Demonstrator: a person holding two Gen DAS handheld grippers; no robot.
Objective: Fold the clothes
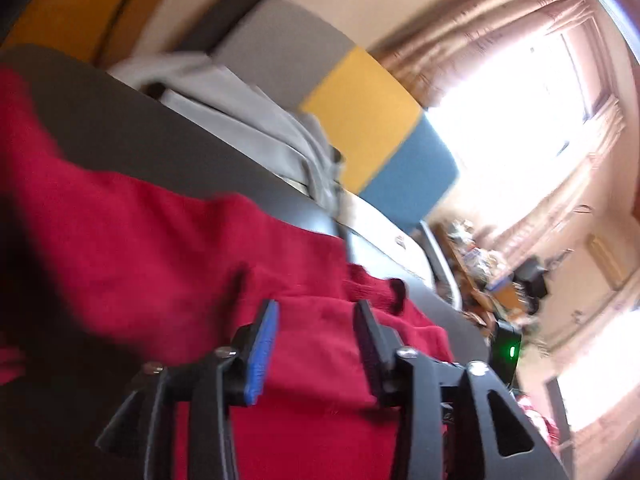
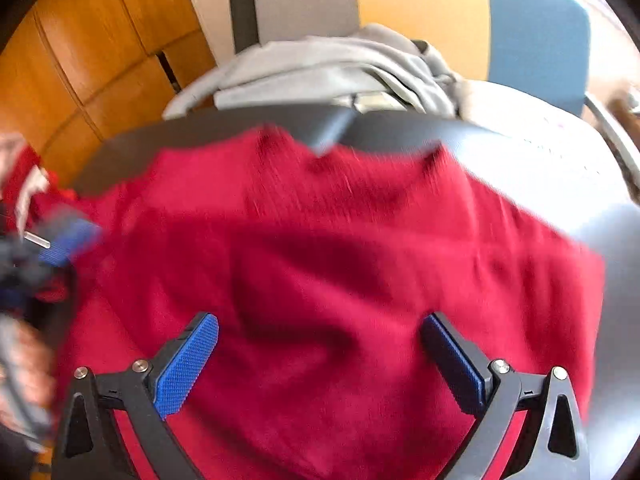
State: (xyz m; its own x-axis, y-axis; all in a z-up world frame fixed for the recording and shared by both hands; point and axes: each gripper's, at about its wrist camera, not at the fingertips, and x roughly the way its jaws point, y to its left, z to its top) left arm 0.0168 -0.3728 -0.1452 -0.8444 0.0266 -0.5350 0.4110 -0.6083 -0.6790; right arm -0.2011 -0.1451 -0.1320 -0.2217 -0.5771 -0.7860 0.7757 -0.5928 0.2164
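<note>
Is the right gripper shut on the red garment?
No. The right gripper has its jaws spread wide above the red garment, with nothing between them.

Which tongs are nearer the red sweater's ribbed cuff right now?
Left. The left tongs hang open with the ribbed cuff just past their tips. The right tongs hover open over the middle of the red sweater; no cuff shows there.

1. It looks like an office or meeting room: a dark grey table (image 2: 540,168) fills the middle.
2. Behind the table stand grey, yellow and blue partition panels (image 1: 360,116).
3. Left of the table runs orange wooden cabinetry (image 2: 100,52).
4. Beyond the table's far right end, a bright curtained window (image 1: 520,100) and a cluttered desk (image 1: 480,264).
</note>
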